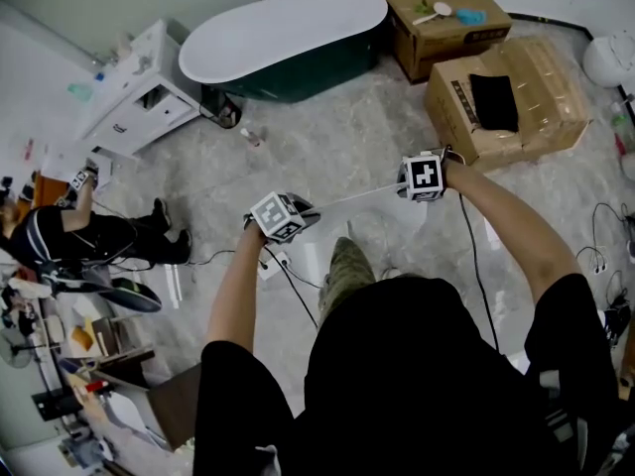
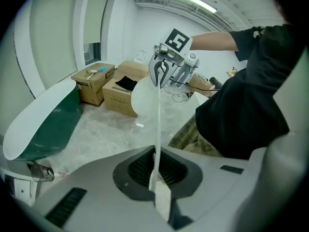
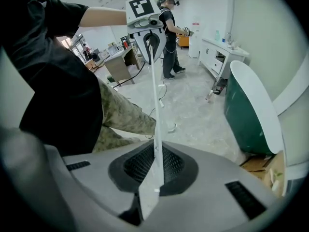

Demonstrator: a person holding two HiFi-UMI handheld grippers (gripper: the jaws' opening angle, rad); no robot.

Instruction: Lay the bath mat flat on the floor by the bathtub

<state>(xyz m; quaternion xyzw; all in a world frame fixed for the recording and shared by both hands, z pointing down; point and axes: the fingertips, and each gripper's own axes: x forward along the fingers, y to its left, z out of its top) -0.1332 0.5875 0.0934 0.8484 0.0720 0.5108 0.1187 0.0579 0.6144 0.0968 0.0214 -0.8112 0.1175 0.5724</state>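
Observation:
A white bath mat (image 1: 352,198) hangs stretched edge-on between my two grippers, above the marble floor, a good way short of the bathtub (image 1: 288,38). My left gripper (image 1: 310,210) is shut on one end of the mat; in the left gripper view the mat's edge (image 2: 157,129) runs from my jaws (image 2: 157,178) up to the right gripper (image 2: 161,69). My right gripper (image 1: 402,184) is shut on the other end. In the right gripper view the mat's edge (image 3: 155,110) leads from my jaws (image 3: 155,173) to the left gripper (image 3: 150,40). The green, white-rimmed tub (image 3: 251,105) stands off to the right there.
Two cardboard boxes (image 1: 446,23) (image 1: 506,97) stand right of the tub. A white cabinet (image 1: 139,92) is at its left end, with a small bottle (image 1: 250,137) on the floor nearby. Another person (image 1: 89,236) stands at left. Cables (image 1: 288,266) lie by my feet.

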